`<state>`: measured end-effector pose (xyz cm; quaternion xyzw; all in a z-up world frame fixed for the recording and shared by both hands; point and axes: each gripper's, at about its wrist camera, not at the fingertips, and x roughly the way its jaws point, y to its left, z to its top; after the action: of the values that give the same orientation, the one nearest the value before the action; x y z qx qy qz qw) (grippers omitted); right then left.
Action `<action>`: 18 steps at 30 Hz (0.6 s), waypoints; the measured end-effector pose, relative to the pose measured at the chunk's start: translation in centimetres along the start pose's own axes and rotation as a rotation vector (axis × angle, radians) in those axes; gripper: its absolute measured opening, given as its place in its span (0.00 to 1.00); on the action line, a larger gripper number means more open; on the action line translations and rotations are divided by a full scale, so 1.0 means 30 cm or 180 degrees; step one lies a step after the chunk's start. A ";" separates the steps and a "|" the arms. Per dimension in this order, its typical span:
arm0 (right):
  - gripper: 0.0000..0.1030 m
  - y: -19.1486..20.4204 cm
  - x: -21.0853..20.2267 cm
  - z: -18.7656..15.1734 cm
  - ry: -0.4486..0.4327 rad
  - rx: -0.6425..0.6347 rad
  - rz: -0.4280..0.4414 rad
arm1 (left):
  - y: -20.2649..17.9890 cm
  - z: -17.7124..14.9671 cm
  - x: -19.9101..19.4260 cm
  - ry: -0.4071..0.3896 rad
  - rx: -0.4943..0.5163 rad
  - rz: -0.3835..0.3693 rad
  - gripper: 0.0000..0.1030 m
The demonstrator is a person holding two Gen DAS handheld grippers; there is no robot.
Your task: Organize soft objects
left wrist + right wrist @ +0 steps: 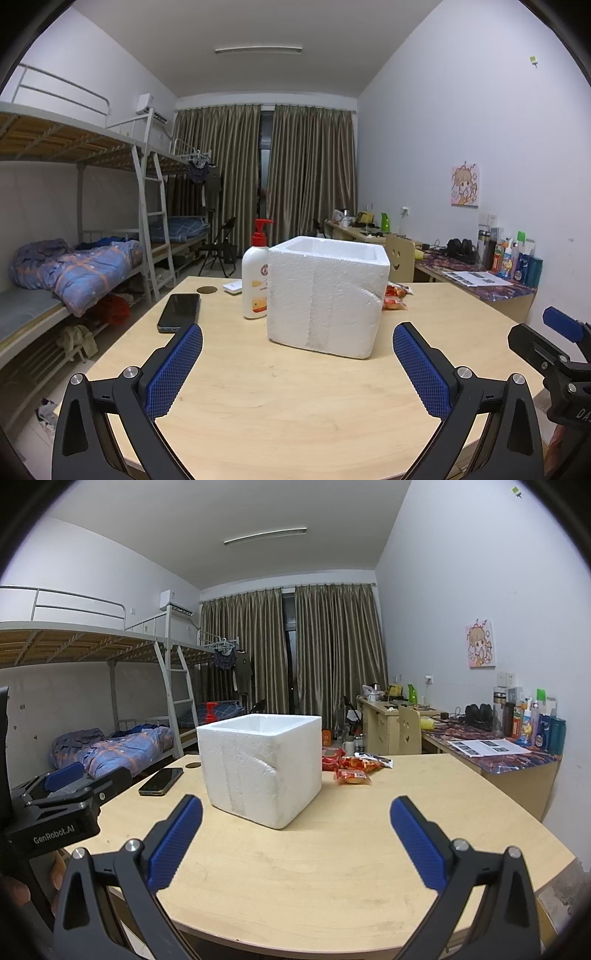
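Snack packets (pixel 354 770), seemingly soft, lie behind the foam box (pixel 262 768) on the table (pixel 332 867); both grippers spread, empty.

Right gripper (pixel 295 843): jaws wide apart, empty, above table's near edge.
Foam box (pixel 264 768): mid-table (pixel 332 886).
Snack packets (pixel 352 768): toward far edge.

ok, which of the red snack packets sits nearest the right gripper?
The lone red snack packet at the front of the cluster; the other packets lie behind it, beside the foam box.

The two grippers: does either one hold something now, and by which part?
Nothing is held. The left gripper and the right gripper both have open, empty jaws above the table.
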<state>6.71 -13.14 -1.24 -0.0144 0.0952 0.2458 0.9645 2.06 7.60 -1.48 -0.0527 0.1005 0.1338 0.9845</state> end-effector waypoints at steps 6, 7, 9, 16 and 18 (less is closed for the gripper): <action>1.00 0.004 0.000 -0.001 0.0008 -0.0008 -0.0010 | 0.006 0.000 -0.005 -0.0006 0.0005 0.0008 1.00; 1.00 0.003 0.001 0.000 0.0007 -0.0010 -0.0010 | 0.006 0.001 -0.005 -0.0004 0.0004 0.0005 1.00; 1.00 0.001 0.002 0.000 0.0010 0.0005 -0.0004 | 0.005 0.000 -0.003 0.0015 0.0021 0.0005 1.00; 1.00 -0.014 0.000 0.001 0.0010 0.0057 -0.0042 | 0.003 -0.002 -0.002 0.0029 0.0033 0.0002 1.00; 1.00 -0.014 0.000 0.002 0.0009 0.0058 -0.0042 | 0.004 -0.004 -0.003 0.0039 0.0033 0.0003 1.00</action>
<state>6.92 -13.52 -1.18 -0.0066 0.0987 0.2386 0.9661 1.93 7.67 -1.58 -0.0483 0.1073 0.1333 0.9841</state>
